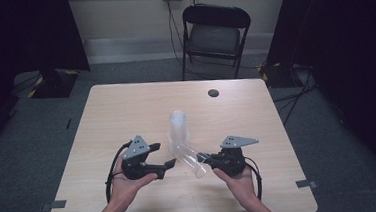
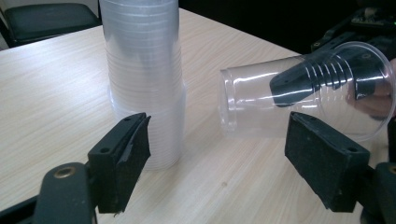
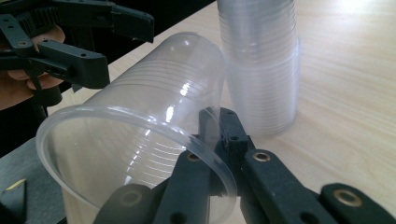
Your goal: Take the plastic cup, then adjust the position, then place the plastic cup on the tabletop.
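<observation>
Your right gripper [image 1: 206, 159] is pinched on the rim of a single clear cup [image 1: 188, 156], one jaw inside the mouth and one outside, and holds it tipped on its side just in front of the upright stack of cups [image 1: 178, 127], its closed base toward the stack. Your left gripper [image 1: 165, 158] hangs with its jaws spread wide and nothing between them, just left of the stack and pointing at the held cup.

A black folding chair [image 1: 214, 36] stands behind the wooden table [image 1: 126, 110].
</observation>
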`<state>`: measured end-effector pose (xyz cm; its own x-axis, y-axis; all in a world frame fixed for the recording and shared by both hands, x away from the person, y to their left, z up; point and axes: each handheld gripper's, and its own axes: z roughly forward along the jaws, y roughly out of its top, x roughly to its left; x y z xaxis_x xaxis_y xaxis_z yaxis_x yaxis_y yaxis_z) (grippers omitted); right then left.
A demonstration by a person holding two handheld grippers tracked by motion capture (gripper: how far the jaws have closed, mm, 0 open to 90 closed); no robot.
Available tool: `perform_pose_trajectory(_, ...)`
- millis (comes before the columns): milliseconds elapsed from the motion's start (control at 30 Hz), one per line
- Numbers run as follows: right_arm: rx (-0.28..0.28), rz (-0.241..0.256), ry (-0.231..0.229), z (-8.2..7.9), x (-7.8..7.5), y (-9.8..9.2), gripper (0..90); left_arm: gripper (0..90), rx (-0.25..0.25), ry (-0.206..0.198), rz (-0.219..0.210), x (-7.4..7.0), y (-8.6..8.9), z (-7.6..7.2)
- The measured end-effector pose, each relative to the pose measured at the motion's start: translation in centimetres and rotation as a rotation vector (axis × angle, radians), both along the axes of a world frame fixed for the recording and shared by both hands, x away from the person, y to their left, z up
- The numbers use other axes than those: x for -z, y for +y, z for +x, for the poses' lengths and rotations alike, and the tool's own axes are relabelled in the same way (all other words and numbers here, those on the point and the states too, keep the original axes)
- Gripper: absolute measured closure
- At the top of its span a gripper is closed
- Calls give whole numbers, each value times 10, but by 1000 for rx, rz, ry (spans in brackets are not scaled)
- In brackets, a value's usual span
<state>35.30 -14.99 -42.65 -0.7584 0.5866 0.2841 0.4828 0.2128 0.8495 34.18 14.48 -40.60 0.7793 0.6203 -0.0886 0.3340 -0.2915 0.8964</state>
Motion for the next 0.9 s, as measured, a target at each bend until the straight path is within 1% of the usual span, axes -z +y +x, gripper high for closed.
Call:
perform_pose_trajectory(33, -2, -10, 5, 0, 0, 0, 900, 219, 2, 3, 2, 1, -1, 0)
perform_pose_trajectory(67, -8, -15, 7, 1, 1, 0, 900, 219, 8, -2, 13, 2, -1, -1)
perform_pose_trajectory(100, -18, -30, 22, 2, 3, 0, 900, 219, 12, -3, 23, 3, -2, -1)
perform_pose_trajectory(167, -28, -47, 39, 4, 4, 1, 900, 219, 21, -8, 40, 5, -4, -3)
perform_pose_trajectory(200, -38, -57, 54, 4, 5, 1, 900, 219, 38, -8, 42, 5, -4, -2)
perform_pose_trajectory(233, -35, -64, 52, 5, 6, 0, 900, 219, 45, -2, 36, 5, -4, -3)
perform_pose_trajectory(267, -33, -60, 55, 5, 6, 0, 900, 220, 48, -9, 43, 5, -4, -2)
perform_pose_trajectory(300, -35, -52, 69, 6, 7, -1, 900, 220, 48, -12, 45, 5, -4, -3)
perform_pose_trajectory(333, -35, -50, 72, 6, 7, -2, 900, 220, 52, -8, 45, 6, -4, -3)
perform_pose_trajectory(400, -39, -60, 84, 7, 8, -2, 900, 221, 64, -11, 49, 8, -5, -3)
perform_pose_trajectory(467, -46, -63, 100, 8, 8, -2, 900, 220, 89, -13, 54, 10, -7, -4)
perform_pose_trajectory(500, -51, -74, 112, 9, 8, -2, 900, 220, 93, -16, 60, 11, -8, -4)
perform_pose_trajectory(567, -60, -79, 128, 10, 8, -1, 900, 215, 111, -6, 68, 14, -8, -4)
perform_pose_trajectory(600, -63, -84, 129, 10, 8, -1, 900, 207, 111, 2, 62, 16, -9, -4)
perform_pose_trajectory(633, -65, -85, 129, 10, 8, 0, 900, 207, 114, 6, 71, 17, -9, -4)
perform_pose_trajectory(700, -74, -84, 134, 10, 9, 0, 900, 207, 120, 17, 70, 20, -11, -5)
perform_pose_trajectory(767, -73, -86, 147, 10, 9, 1, 900, 207, 134, 11, 90, 21, -13, -6)
perform_pose_trajectory(900, -95, -109, 172, 11, 10, 3, 900, 207, 167, -10, 124, 23, -17, -9)
